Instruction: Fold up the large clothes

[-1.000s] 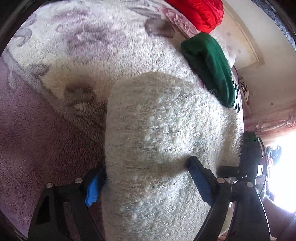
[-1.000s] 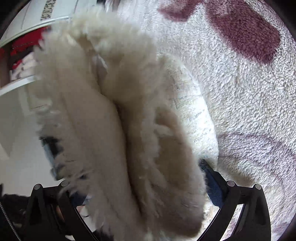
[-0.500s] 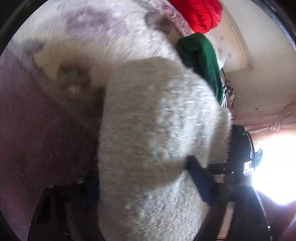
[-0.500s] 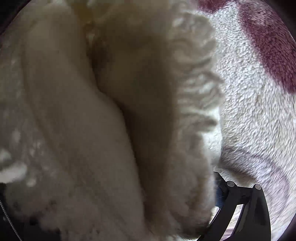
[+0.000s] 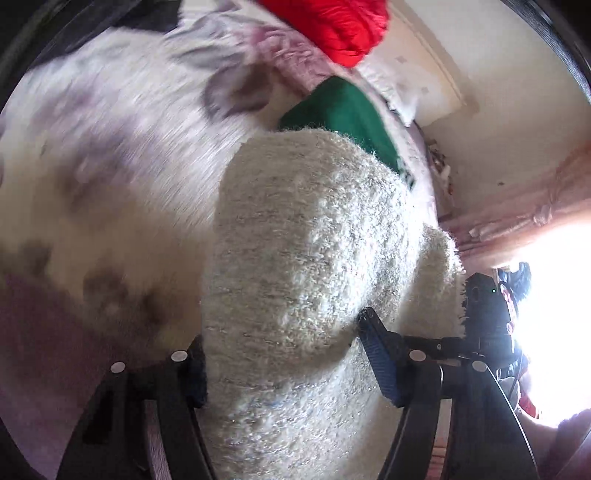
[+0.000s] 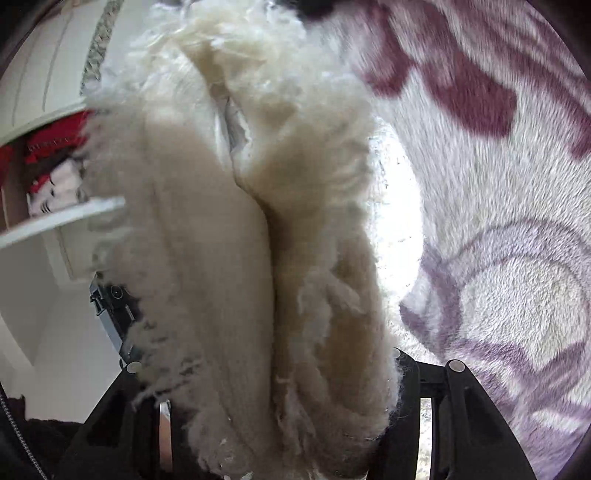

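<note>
We logged the cream fleece garment bunched thick between the fingers of the left gripper, which were clamped on it, above the purple-patterned blanket. Outer face: nubbly, boucle-like knit. From the right wrist, its shaggy, long-piled inner face showed, folded along a central crease, and the right gripper was likewise clamped on it. A green garment lay just beyond, a red one farther off.

We find no readable text, label, brand or number in either view. The white marks on the green garment, at its far right edge, may be lettering, but blur keeps us from making them out.
</note>
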The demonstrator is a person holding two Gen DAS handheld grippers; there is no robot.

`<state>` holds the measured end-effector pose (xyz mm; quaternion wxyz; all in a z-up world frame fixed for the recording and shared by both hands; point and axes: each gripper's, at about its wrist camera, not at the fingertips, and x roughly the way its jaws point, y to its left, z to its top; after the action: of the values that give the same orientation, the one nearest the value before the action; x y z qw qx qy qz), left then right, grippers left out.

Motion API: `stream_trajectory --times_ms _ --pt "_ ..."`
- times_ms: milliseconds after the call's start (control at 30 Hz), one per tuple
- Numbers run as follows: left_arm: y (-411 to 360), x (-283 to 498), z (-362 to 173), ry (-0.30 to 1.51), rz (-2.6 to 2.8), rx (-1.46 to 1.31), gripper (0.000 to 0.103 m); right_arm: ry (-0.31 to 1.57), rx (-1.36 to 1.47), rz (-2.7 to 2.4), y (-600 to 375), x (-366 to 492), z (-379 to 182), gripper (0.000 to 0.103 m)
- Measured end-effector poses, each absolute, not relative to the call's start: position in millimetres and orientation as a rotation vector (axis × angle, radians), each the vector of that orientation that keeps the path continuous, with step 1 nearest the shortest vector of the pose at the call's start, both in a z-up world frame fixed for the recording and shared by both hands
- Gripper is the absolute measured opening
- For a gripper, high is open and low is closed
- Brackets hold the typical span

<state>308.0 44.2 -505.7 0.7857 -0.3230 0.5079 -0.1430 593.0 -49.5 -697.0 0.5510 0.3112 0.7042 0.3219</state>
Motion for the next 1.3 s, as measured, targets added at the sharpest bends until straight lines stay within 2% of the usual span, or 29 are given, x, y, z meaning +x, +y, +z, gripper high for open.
stream_trajectory --times_ms 67,333,533,733,833,933,1033,1067,1200,1233,1267,1300 --pt "41 328 -494 1.097 -0.331 -0.676 0.065 1.626 0.774 0.745 -91 601 -680 0.052" --pt "12 458 -427 1.113 -0.454 -0.585 0.065 1.510 0.864 0.620 -138 657 -611 0.052" --pt "-24 601 -403 1.109 -0.517 -0.511 0.065 1.425 0.913 0.539 -174 768 -575 0.052" --pt "-44 707 -456 1.215 -0.527 -0.477 0.065 1.435 0.885 0.471 -203 901 -594 0.051" --pt "-55 729 -498 1.297 -0.496 -0.420 0.065 1.513 0.861 0.412 -211 942 -634 0.052" --pt "-56 731 -503 1.285 -0.504 -0.400 0.067 1.583 0.864 0.355 -200 957 -675 0.053" --pt "-56 729 -496 1.282 -0.496 -0.354 0.069 1.587 0.873 0.360 -212 977 -680 0.059" --pt "-57 725 -491 1.278 -0.484 -0.329 0.069 1.595 0.862 0.355 -203 980 -678 0.065" --pt "-61 713 -465 1.215 -0.364 -0.172 0.071 1.575 0.703 0.275 -195 979 -632 0.072" --pt "-64 702 -454 1.181 -0.311 -0.094 0.080 1.551 0.655 0.245 -194 972 -621 0.075" --pt "-65 695 -449 1.164 -0.276 -0.056 0.091 1.518 0.581 0.196 -191 963 -609 0.085" --pt "-66 684 -442 1.140 -0.243 -0.018 0.095 1.480 0.510 0.136 -189 950 -595 0.090"
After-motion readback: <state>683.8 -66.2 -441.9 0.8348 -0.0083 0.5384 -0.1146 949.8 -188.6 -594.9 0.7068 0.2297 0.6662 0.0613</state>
